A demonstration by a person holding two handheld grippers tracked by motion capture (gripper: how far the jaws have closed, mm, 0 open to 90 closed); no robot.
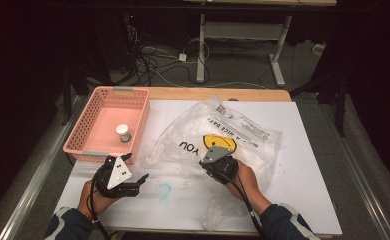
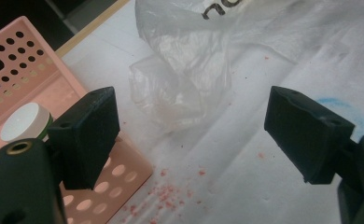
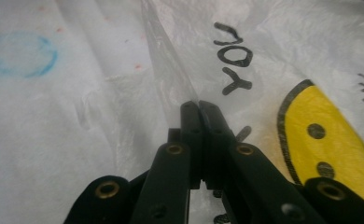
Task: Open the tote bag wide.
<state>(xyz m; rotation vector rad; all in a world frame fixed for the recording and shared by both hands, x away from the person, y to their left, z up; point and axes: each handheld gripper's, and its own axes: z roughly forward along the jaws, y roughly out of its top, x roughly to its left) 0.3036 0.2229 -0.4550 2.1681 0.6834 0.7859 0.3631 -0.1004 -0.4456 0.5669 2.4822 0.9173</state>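
High view: the worktop (image 1: pixel 293 200) is carrying a white sheet that is reaching almost to its right and near edges. A pink basket (image 1: pixel 90 131) is sitting at the left edge, with a small white-lidded jar (image 1: pixel 123 132) standing inside it. A clear plastic bag (image 1: pixel 243 130) is lying spread across the middle and right of the sheet. Bare sheet is lying open between the two hands and along the near edge. The left tool (image 1: pixel 137 181) is hovering just in front of the basket's near corner. The right tool (image 1: pixel 206 162) is resting on the near part of the bag, beside its yellow face print.

Left gripper view: the left tool (image 2: pixel 194 135) is standing with its jaws wide apart, holding nothing. A crumpled end of the bag (image 2: pixel 180 88) is lying ahead between them, on the sheet. The basket (image 2: pixel 26 84) corner is sitting under the left jaw.

Right gripper view: the right tool (image 3: pixel 200 109) is standing with its jaws together, pinching a raised fold of the bag (image 3: pixel 171 74) that is running up from the tips.
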